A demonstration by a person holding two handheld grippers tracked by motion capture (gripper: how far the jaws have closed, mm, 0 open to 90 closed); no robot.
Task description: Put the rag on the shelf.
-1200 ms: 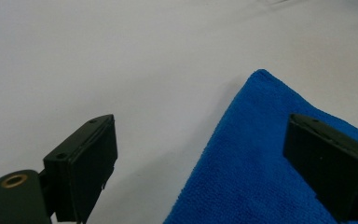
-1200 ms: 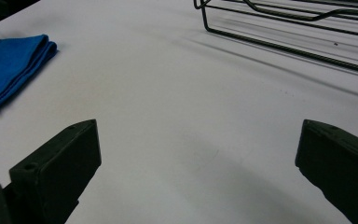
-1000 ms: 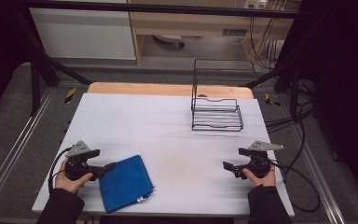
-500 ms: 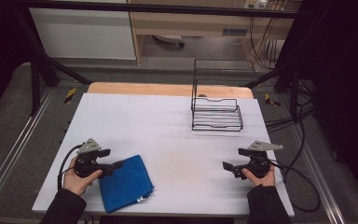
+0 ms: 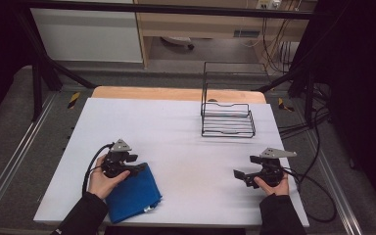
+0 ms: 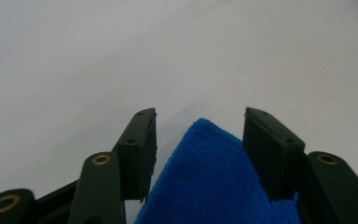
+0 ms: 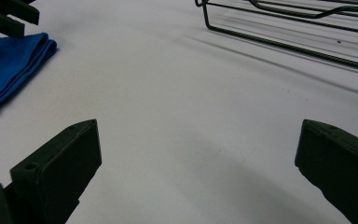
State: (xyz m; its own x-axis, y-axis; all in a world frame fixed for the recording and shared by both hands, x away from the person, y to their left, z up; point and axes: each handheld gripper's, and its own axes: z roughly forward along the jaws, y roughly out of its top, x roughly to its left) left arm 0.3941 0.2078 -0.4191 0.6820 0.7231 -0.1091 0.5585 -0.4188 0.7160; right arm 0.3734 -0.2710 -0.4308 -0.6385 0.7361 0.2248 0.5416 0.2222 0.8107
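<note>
While the folded blue microfibre cloth lies flat at the near left of the white table, one corner of it pokes up between the spread jaws of the left gripper, which grips nothing yet: in the left gripper view the two black pads stand either side of the corner with white table showing in the gap on the left and the right pad close against the fabric. Judged risk, item one: closing from here could pinch only the top layer of the fold, so a lift would peel the cloth open rather than carry it whole. Item two: the corner sits nearer the right pad than the left, so the bite may be shallow and the terry edge could slip out. Item three: jaws pressed low could drag the cloth along the smooth tabletop and bunch it. Right gripper: at the near right, well apart from the cloth, jaws wide open and empty, hovering just above the table. Black wire rack: at the far right of the table, empty, clear of both grippers. Trailing cable beside the left hand: near the cloth's edge, a possible snag.
</note>
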